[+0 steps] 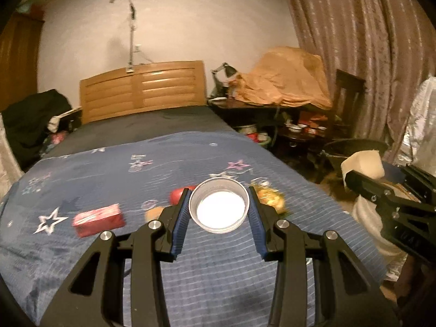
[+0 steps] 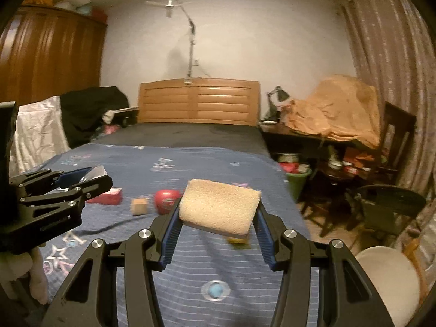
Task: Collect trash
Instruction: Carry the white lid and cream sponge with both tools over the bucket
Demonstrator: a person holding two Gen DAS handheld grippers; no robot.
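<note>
My left gripper (image 1: 219, 194) is shut on a round silver jar lid (image 1: 219, 209), white inside, held above the blue star-print bedspread (image 1: 109, 169). My right gripper (image 2: 219, 204) is shut on a tan sponge (image 2: 219, 205), gripped at both ends over the bed. On the bedspread lie a red packet (image 1: 98, 219), a red apple (image 2: 165, 201), a small wooden block (image 2: 139, 205) and a crumpled yellow wrapper (image 1: 272, 197). The right gripper with its sponge (image 1: 363, 163) shows at the right edge of the left wrist view; the left gripper (image 2: 90, 177) shows at the left of the right wrist view.
A wooden headboard (image 2: 199, 100) closes the bed's far end. To the right stand a cluttered dark desk (image 2: 313, 136), a chair (image 2: 397, 136), a dark bin (image 2: 389, 204) and a white round seat (image 2: 389, 280). A wardrobe (image 2: 49, 54) and piled clothes (image 2: 92, 109) are on the left.
</note>
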